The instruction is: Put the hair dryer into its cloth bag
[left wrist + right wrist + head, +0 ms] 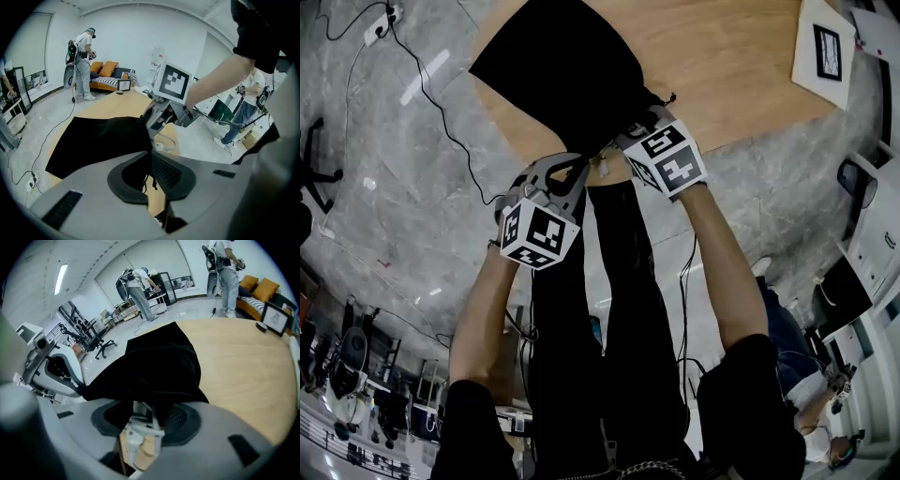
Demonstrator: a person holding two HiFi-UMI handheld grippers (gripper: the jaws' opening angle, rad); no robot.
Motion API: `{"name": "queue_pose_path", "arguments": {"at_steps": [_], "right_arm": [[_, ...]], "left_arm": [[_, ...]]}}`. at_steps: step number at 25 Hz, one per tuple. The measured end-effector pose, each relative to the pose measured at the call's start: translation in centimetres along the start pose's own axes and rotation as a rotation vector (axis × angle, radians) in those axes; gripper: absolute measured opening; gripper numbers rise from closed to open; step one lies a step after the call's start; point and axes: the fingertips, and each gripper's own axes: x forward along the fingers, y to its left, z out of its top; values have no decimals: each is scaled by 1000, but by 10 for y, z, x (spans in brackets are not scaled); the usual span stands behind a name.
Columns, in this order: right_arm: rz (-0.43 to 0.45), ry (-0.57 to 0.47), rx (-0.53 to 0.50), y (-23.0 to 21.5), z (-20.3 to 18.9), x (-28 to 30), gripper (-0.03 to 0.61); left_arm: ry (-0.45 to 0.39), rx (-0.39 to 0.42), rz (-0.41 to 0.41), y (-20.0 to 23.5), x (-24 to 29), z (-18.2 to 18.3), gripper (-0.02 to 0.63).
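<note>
The black cloth bag (pixel 562 75) lies on the round wooden table (pixel 741 66), its mouth at the near edge. My left gripper (pixel 567 173) pinches the bag's edge (pixel 140 154) and is shut on it, with a drawstring dangling below. My right gripper (pixel 628 136) sits beside it at the same mouth. In the right gripper view, black cloth (pixel 159 366) drapes over both pads, and a white plug and cord (pixel 136 437) stick out between them. No hair dryer body is visible. A white cord (pixel 161 143) lies on the table by the right gripper (pixel 154 117).
A white framed card (pixel 823 52) stands at the table's far right. A power strip (pixel 380 23) and a black cable lie on the floor to the left. Other people, an orange sofa (pixel 108 75) and office chairs (pixel 93 338) are further off.
</note>
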Motion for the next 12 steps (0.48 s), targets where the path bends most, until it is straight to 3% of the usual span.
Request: {"name": "queue_pose_path", "arguments": {"at_steps": [4, 10, 12], "right_arm": [[-28, 1, 33, -8, -6, -7, 261], [-104, -71, 134, -8, -33, -37, 320], [-141, -78, 121, -4, -46, -36, 344]], "left_arm": [[6, -3, 9, 0, 0, 1, 31], [9, -23, 26, 7, 1, -1, 31], [10, -32, 28, 6, 2, -1, 31]]}}
